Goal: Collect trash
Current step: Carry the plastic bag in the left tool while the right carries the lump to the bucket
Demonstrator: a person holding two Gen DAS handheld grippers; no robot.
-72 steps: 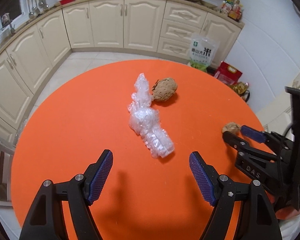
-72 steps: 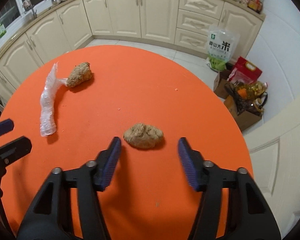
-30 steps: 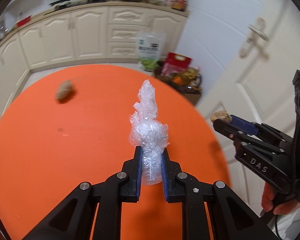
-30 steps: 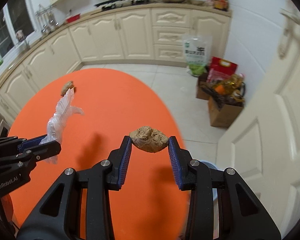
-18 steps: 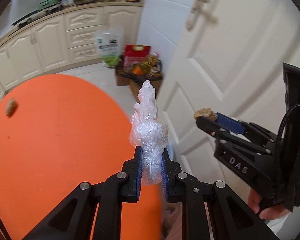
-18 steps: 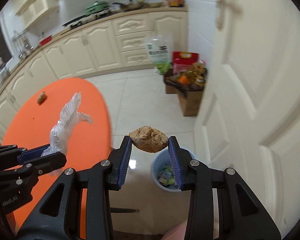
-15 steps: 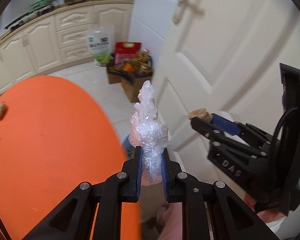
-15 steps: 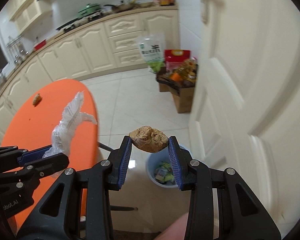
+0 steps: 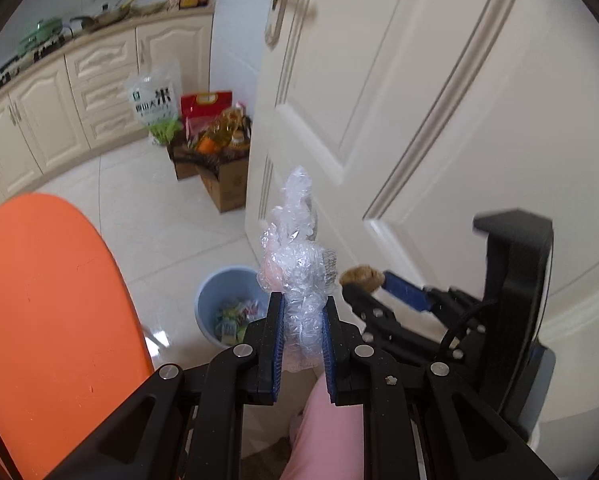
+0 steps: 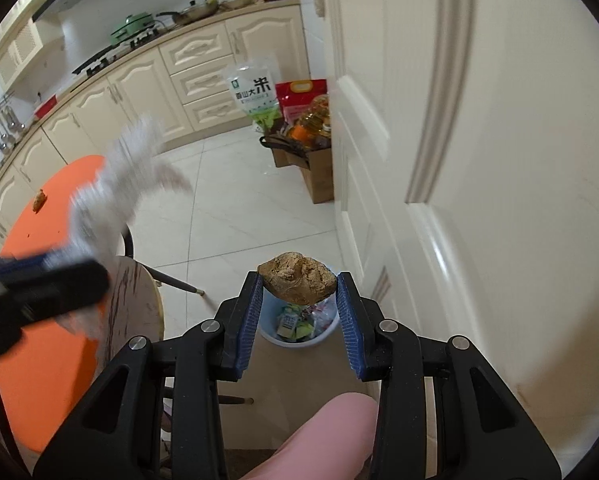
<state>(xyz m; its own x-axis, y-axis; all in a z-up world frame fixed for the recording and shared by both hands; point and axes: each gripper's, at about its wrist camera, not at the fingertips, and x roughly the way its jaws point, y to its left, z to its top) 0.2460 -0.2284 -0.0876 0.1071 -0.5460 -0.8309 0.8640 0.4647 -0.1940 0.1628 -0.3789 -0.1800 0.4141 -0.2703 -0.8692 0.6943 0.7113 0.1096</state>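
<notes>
My left gripper is shut on a crumpled clear plastic wrap that sticks up between its fingers. My right gripper is shut on a brown crumpled paper ball. A light blue trash bin with wrappers inside stands on the floor by the door. It also shows in the right wrist view, directly below the held ball. In the left wrist view the bin is low and left of the wrap. The right gripper with its ball shows beside the left one. Another brown ball lies on the orange table.
A white door stands close on the right. A cardboard box of groceries and a rice bag sit on the tiled floor by the cream cabinets. A round wooden stool stands by the table edge.
Both grippers have swung away from the orange table toward the door. The blue bin has come into view below them. Both grips are unchanged.
</notes>
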